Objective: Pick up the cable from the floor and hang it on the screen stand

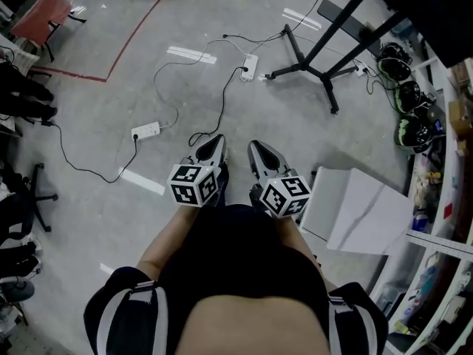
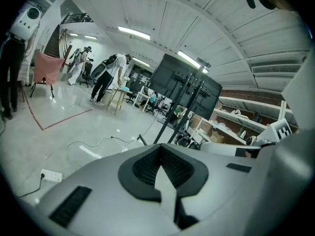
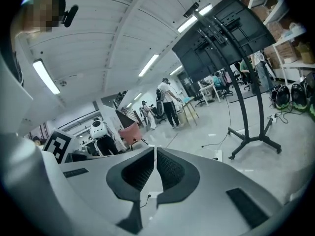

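Cable (image 1: 222, 102) on floor (image 1: 103, 117), both jaws together, empty

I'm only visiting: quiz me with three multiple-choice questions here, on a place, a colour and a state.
1. Head view: the screen stand stands A upper right; B lower left; C bottom centre.
2. The floor line is A blue; B red; C green.
3. The left gripper and right gripper are A wide open; B one open, one shut; C both shut, empty.
A: its black legs show upper right. B: the line is red. C: both jaw pairs meet with nothing between.
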